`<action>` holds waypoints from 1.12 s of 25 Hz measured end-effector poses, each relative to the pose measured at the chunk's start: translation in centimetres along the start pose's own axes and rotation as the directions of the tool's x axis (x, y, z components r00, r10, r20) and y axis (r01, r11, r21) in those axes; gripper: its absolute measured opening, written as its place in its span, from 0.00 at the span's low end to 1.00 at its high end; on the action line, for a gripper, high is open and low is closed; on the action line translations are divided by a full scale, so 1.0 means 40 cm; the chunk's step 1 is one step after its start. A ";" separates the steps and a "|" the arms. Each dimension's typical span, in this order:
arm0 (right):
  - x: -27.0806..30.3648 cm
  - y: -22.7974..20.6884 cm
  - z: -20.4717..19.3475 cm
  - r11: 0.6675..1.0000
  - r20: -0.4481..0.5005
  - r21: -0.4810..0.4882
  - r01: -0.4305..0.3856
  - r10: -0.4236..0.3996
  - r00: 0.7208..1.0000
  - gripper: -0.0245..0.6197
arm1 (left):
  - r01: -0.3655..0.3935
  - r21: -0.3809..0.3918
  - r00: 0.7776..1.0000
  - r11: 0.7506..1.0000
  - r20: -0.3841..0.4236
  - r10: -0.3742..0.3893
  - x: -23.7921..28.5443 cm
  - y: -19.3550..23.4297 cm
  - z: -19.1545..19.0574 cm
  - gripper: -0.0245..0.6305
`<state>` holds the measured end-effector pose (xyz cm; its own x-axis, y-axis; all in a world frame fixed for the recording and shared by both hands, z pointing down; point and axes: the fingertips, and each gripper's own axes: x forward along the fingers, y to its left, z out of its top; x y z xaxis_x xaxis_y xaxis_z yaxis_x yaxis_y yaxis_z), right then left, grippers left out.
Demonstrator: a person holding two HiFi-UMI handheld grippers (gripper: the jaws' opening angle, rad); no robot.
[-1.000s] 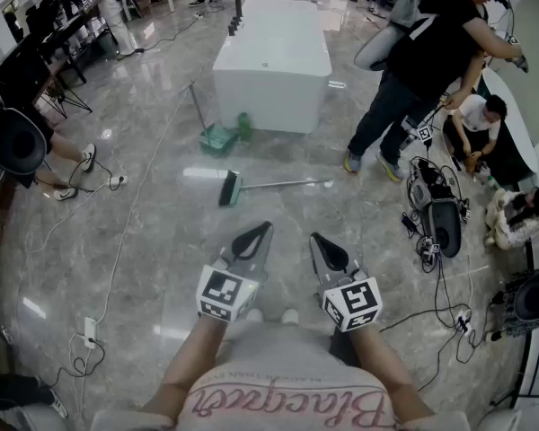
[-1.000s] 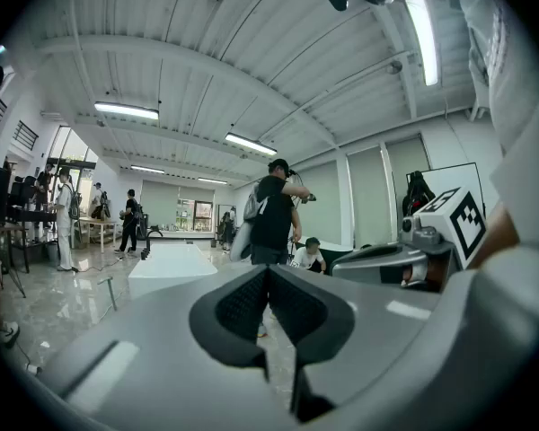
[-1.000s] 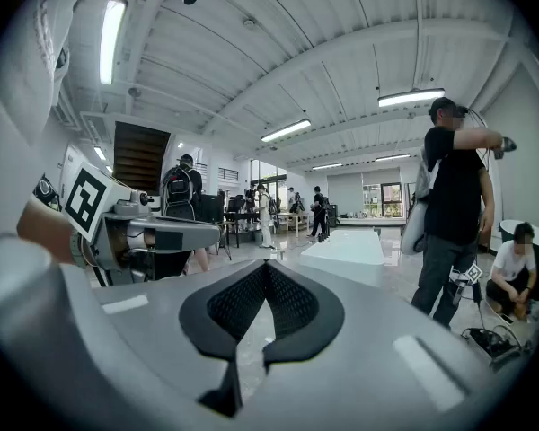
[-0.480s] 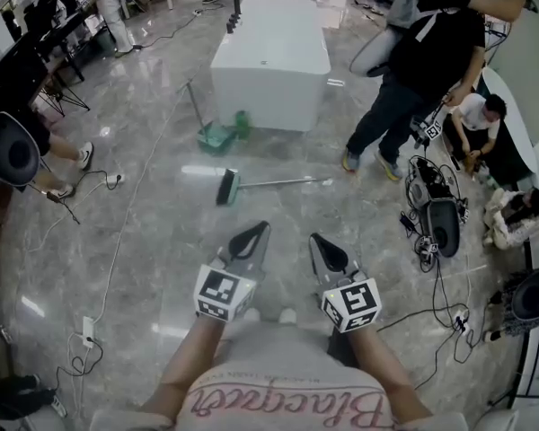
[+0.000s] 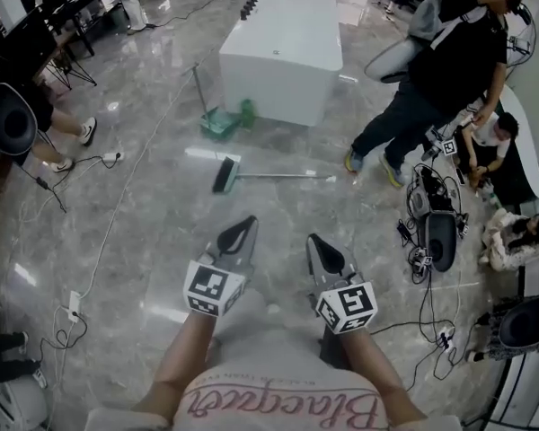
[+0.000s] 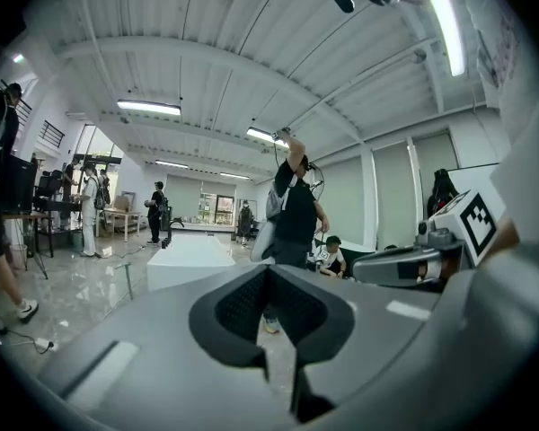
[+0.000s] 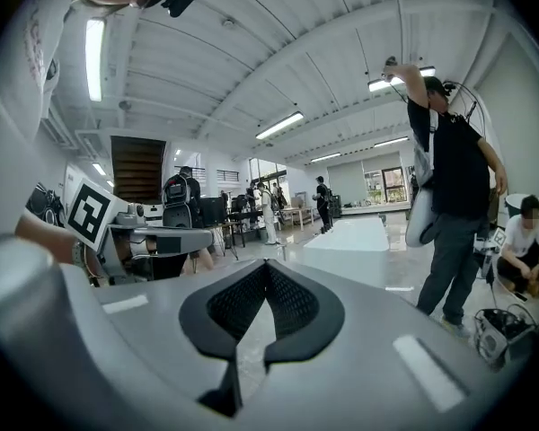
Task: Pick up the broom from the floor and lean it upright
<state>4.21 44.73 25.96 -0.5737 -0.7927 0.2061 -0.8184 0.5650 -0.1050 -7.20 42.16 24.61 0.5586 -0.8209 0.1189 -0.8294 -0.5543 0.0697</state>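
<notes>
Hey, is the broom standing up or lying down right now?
Lying down. The broom lies flat on the floor, head at left, handle stretching right, leaning on nothing.

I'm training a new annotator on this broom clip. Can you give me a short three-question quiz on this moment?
1. True or false: the broom lies flat on the floor.
2. The left gripper and right gripper are: A) shut and empty, B) open, C) clamped on the broom.
3. Fill in: in the head view, the brush head is at the handle's ____ end.
Key: 1 true; 2 A; 3 left.
</notes>
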 end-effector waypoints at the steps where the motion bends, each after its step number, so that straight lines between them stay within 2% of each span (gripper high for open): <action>1: 0.004 -0.007 -0.008 1.000 -0.009 0.008 -0.008 0.008 1.000 0.04 | -0.010 -0.008 1.000 1.000 -0.003 0.010 0.004 0.005 -0.006 0.04; 5: 0.043 -0.035 -0.033 0.999 -0.037 0.035 -0.022 0.023 0.999 0.04 | -0.038 -0.026 0.999 0.999 -0.032 0.037 0.023 0.042 -0.040 0.04; 8: 0.096 -0.070 -0.038 0.999 -0.045 0.051 -0.011 0.014 0.999 0.04 | -0.030 -0.018 0.998 0.999 -0.052 0.029 0.067 0.080 -0.051 0.04; 14: 0.253 -0.172 -0.013 0.998 -0.066 0.059 0.029 -0.025 0.997 0.04 | 0.025 0.033 0.998 0.999 -0.066 -0.023 0.237 0.195 -0.033 0.04; 20: 0.448 -0.265 0.056 0.996 -0.059 0.062 0.066 -0.063 0.996 0.04 | 0.129 0.080 0.989 0.988 -0.086 -0.122 0.417 0.328 -0.009 0.04; 23: 0.521 -0.298 0.073 0.995 -0.061 0.068 0.076 -0.072 0.996 0.04 | 0.140 0.104 0.987 0.985 -0.092 -0.130 0.480 0.403 0.002 0.04; 28: 0.590 -0.362 0.057 0.997 -0.121 0.050 0.063 -0.057 0.991 0.04 | 0.143 0.104 0.985 0.984 -0.112 -0.131 0.583 0.477 -0.005 0.04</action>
<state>2.43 17.33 30.12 -0.5183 -0.7899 0.3278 -0.8535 0.5019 -0.1401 -9.98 12.47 28.91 0.6583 -0.7203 0.2188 -0.7355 -0.6773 -0.0172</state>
